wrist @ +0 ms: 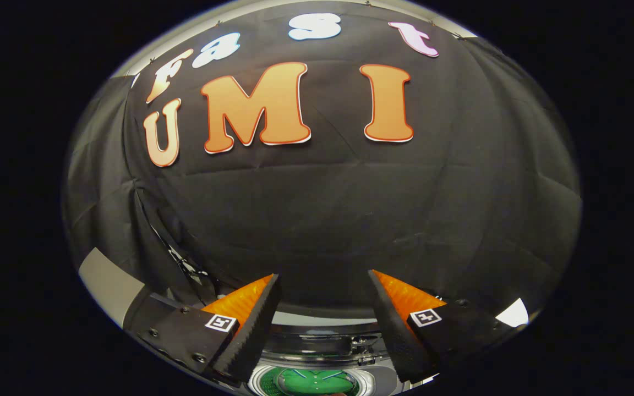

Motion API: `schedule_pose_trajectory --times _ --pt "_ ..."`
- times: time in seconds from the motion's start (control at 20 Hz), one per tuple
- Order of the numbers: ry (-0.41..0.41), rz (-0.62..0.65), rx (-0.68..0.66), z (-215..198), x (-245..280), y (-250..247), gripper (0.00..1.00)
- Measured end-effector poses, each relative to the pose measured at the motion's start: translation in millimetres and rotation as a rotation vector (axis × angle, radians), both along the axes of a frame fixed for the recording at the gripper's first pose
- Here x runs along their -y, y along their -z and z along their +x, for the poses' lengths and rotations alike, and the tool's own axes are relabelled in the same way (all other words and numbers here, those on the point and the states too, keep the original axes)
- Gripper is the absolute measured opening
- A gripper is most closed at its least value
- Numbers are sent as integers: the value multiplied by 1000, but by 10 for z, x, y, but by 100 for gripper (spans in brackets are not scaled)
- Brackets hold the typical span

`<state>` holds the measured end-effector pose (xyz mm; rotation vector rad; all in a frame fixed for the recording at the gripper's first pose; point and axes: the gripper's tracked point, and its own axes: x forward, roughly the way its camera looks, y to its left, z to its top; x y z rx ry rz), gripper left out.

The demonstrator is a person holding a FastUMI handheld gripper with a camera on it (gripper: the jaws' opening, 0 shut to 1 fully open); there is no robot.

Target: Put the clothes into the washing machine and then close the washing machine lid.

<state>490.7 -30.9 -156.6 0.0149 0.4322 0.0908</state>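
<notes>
Gripper (323, 278) spread wide, nothing between fingers (251, 330), nothing held. Black serrated pads facing inward, orange ribbed backing on outer sides, small square black-and-white marker tag (221, 323) on left finger mount, matching tag (425, 317) on right mount. Tips aimed at black cloth wall (322, 209), well apart from it.

Washing machine (317, 352) low between finger bases, seen from above: grey top panel, dark rim, hinge-like fittings (362, 344) toward the right side of the opening. Green item (311, 382) down inside round drum opening, pale stripes across it; clothes or drum lining, cannot tell. Lid position unclear, only a sliver of machine top visible between fingers. Opening itself unobstructed from above in the visible part, not covered.

Left finger overlapping left edge of machine top, right finger overlapping right edge, so both sides of opening hidden behind finger bodies. Pale grey panel (110, 283) off beyond left finger, angled, leaning by the cloth folds. Dark cable or strap bundle (185, 264) hanging along cloth fold just beyond left finger. Small bright white patch (513, 313) out past right finger mount, identity unclear. Cloth wall creased, hanging in folds at left, smooth across middle.
</notes>
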Motion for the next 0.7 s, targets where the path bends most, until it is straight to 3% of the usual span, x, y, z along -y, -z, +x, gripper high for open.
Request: schedule_pose_trajectory --times 0.3,0.7 --pt "26 2 -88 138 -29 369 99" --pt "18 2 -49 -46 -21 316 100"
